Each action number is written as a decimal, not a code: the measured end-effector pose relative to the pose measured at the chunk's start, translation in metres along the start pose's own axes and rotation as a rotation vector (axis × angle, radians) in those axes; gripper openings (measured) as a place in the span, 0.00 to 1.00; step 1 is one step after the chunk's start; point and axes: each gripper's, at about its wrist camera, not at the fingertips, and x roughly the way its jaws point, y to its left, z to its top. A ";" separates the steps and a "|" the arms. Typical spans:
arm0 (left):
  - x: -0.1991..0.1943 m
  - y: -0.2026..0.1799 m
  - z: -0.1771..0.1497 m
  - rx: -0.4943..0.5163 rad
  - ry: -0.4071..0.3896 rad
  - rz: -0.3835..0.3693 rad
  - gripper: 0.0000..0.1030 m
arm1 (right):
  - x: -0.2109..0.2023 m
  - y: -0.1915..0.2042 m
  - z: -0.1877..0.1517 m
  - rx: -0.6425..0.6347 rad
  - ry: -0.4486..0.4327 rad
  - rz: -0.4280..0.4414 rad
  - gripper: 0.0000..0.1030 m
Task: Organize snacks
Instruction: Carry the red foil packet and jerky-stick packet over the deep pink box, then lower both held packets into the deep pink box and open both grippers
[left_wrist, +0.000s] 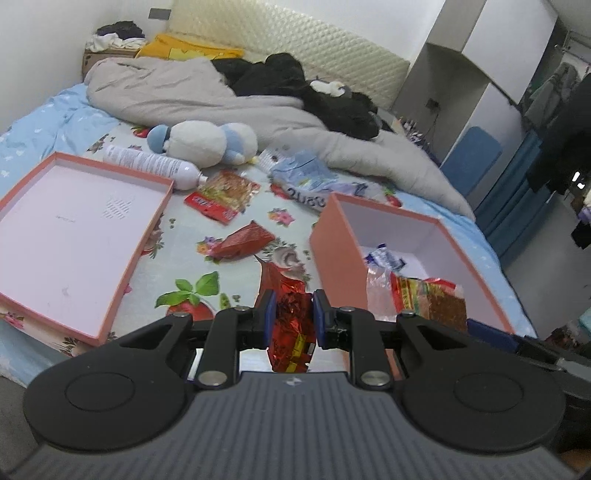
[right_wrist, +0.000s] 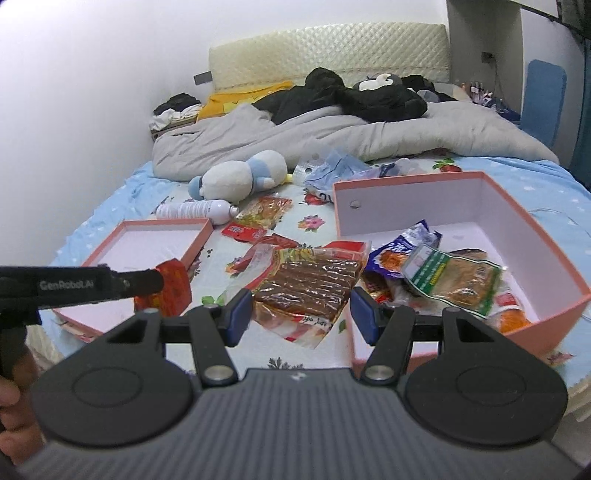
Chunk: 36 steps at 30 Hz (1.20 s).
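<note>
Red foil packet (left_wrist: 290, 325) upright, left hand-held gripper (left_wrist: 291, 319) clamped

The left gripper (left_wrist: 291, 319) points forward and downward, its blue pads (left_wrist: 269, 317) pressed close together on a crinkled red foil packet (left_wrist: 290, 325). The right gripper (right_wrist: 300, 314) tilts down likewise, jaws held wider — a clear pack of brown sausages (right_wrist: 308, 286) sits between them, though whether the pads press it is unclear
</note>
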 end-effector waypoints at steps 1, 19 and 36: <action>-0.004 -0.004 -0.001 0.001 -0.006 -0.005 0.24 | -0.005 -0.002 -0.001 0.002 -0.002 -0.004 0.59; -0.036 -0.065 -0.009 0.065 -0.028 -0.154 0.24 | -0.070 -0.040 -0.016 0.073 -0.045 -0.103 0.59; 0.054 -0.115 0.012 0.123 0.085 -0.203 0.24 | -0.028 -0.104 -0.001 0.146 0.005 -0.182 0.59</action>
